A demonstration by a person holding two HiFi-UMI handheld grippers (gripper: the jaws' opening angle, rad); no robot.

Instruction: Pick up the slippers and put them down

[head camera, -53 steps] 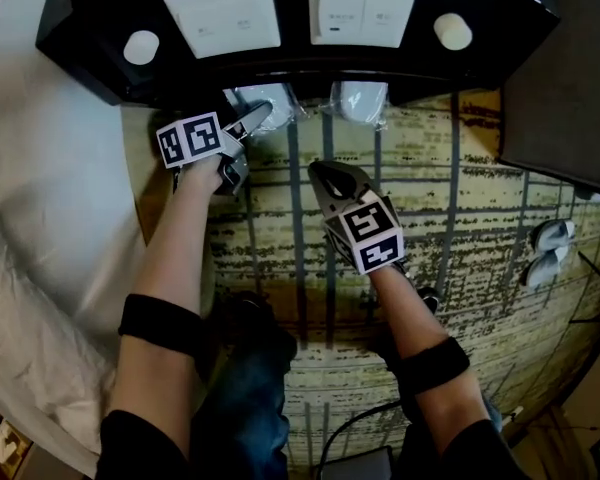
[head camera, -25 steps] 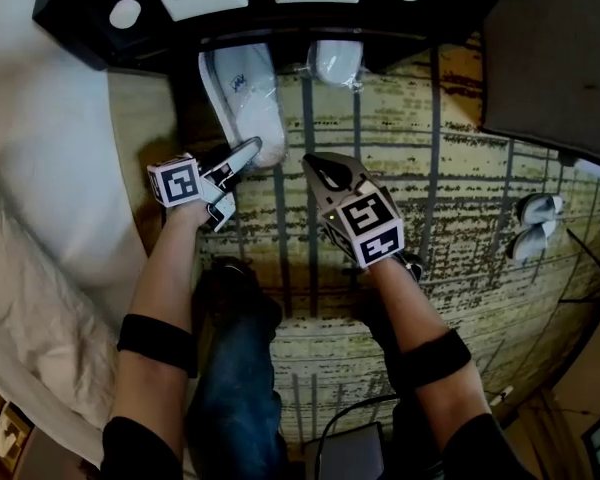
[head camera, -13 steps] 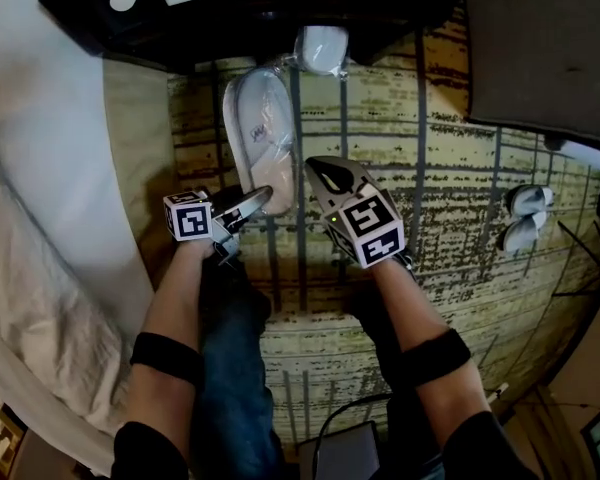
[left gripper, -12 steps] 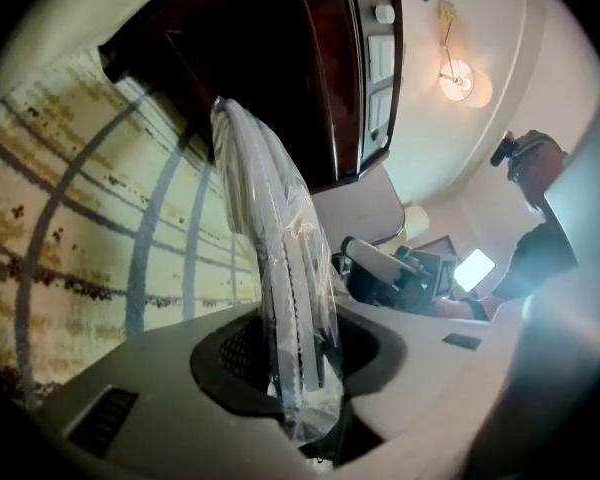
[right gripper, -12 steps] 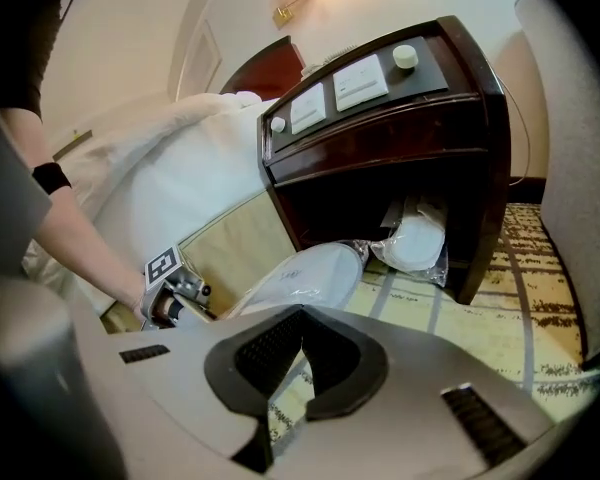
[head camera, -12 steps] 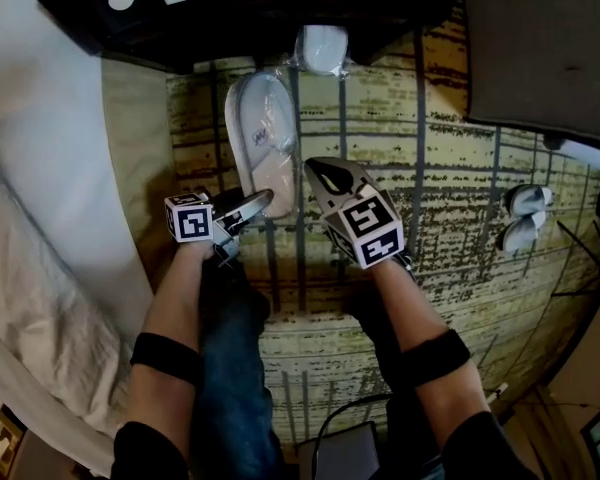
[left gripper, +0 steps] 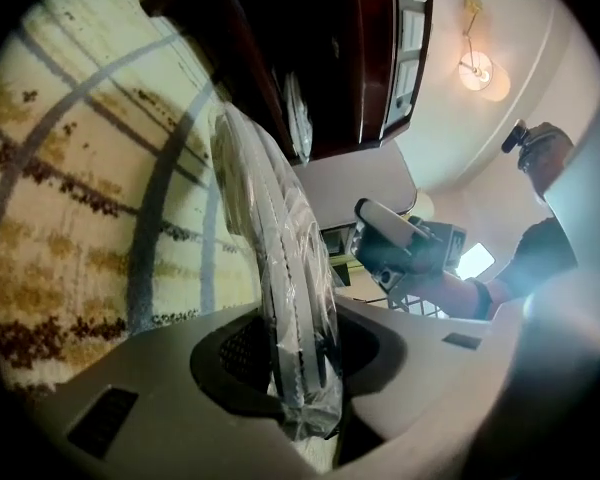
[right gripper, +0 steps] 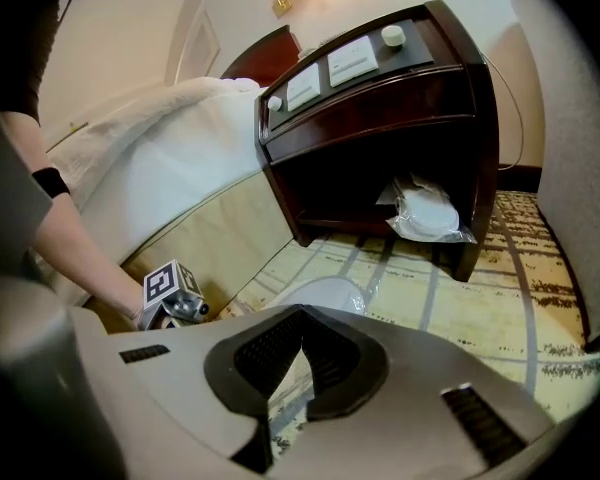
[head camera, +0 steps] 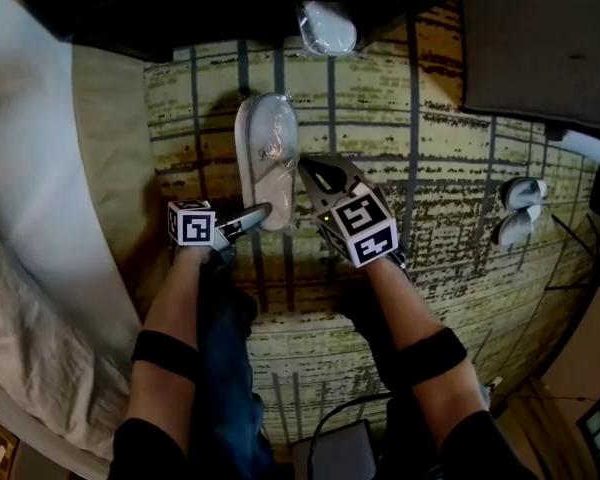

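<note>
Over the carpet by the bed, left gripper nips the near end of the bagged slippers, which point toward the nightstand, right gripper closed and empty just beside; the slick wrap may slip from so slight a pinch.

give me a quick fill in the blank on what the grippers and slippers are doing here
1. The left gripper is shut on slippers wrapped in clear ____.
2. The right gripper is shut and holds ____.
3. Inside the nightstand lies ____ more wrapped packet.
Missing words: plastic; nothing; one
</note>
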